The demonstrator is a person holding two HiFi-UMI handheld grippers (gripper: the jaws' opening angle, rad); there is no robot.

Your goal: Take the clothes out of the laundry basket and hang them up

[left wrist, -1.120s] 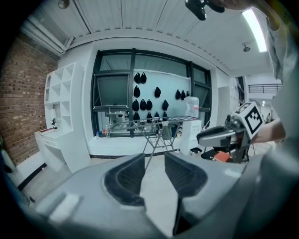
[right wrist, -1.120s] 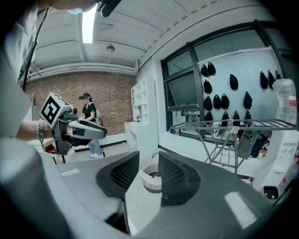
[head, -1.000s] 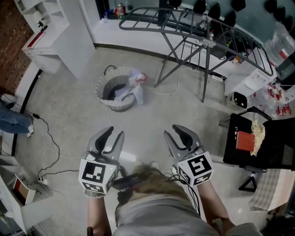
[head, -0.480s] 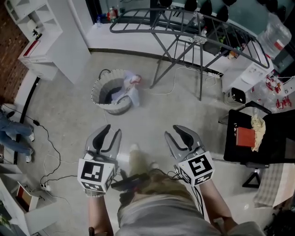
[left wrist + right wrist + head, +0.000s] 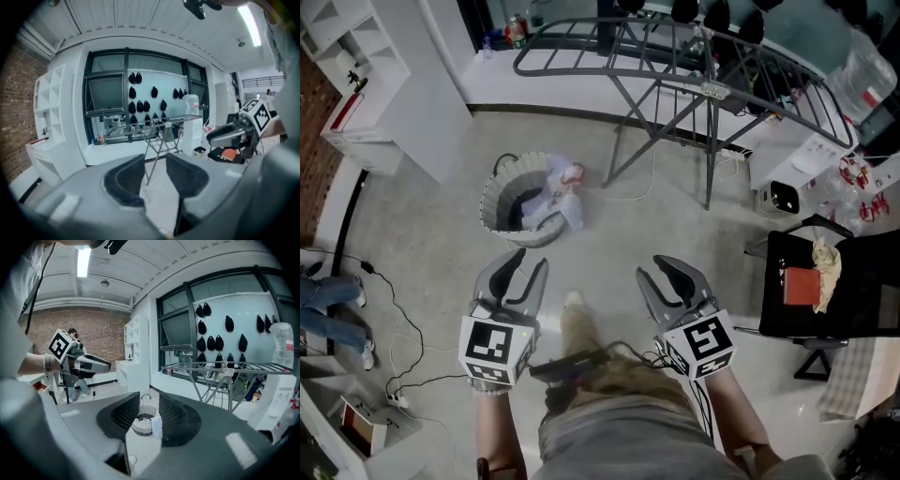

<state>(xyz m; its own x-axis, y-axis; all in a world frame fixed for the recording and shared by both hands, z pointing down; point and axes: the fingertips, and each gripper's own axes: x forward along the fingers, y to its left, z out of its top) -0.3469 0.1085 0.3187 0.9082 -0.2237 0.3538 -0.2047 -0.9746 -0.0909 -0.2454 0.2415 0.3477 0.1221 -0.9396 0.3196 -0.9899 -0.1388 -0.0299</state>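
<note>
Laundry basket (image 5: 142, 425) shows far off between the right gripper's (image 5: 149, 401) open jaws; the left gripper's (image 5: 155, 161) open jaws, just opening wider, frame only the drying rack (image 5: 161, 123).

1. A smooth, pale grey floor (image 5: 628, 248) was seen across the head view.
2. A round woven laundry basket (image 5: 512, 214) was set upright on it, near the middle.
3. The splayed legs of a grey metal drying rack (image 5: 710, 150) were planted beyond the basket, to its right.
4. A white shelf unit (image 5: 398, 89) was stood at the upper left.
5. Black cables (image 5: 414, 317) were trailed over the left side.
6. A white boxy appliance (image 5: 781, 197) and a black chair (image 5: 862, 291) were placed at the right.
</note>
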